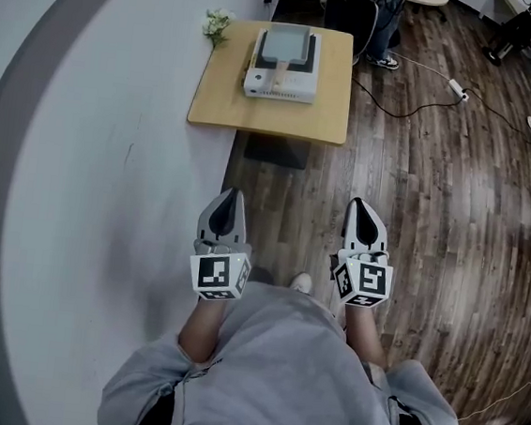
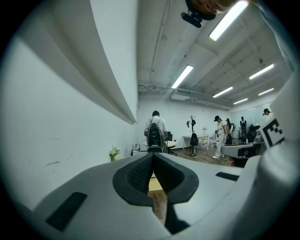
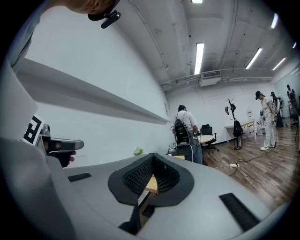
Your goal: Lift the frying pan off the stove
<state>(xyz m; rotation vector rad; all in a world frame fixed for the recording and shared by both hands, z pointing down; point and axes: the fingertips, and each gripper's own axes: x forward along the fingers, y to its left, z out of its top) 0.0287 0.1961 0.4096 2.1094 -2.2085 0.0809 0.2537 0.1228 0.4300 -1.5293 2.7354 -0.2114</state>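
A grey square frying pan (image 1: 285,43) sits on a white stove (image 1: 279,87), its pale handle pointing toward me. The stove stands on a small wooden table (image 1: 220,108) against the wall, well ahead of both grippers. My left gripper (image 1: 233,194) and right gripper (image 1: 361,204) are held side by side close to my body, over the wood floor, both shut with nothing between their jaws. In the left gripper view the left gripper (image 2: 153,157) shows its pads pressed together. The right gripper (image 3: 153,157) looks the same in the right gripper view, and a strip of the table (image 3: 151,183) shows below its pads.
A small bunch of flowers (image 1: 217,22) lies at the table's far left corner. A white wall runs along the left. A power strip (image 1: 457,87) and its cable cross the floor to the right. A dark chair (image 1: 351,13) and a person's feet (image 1: 385,61) are behind the table.
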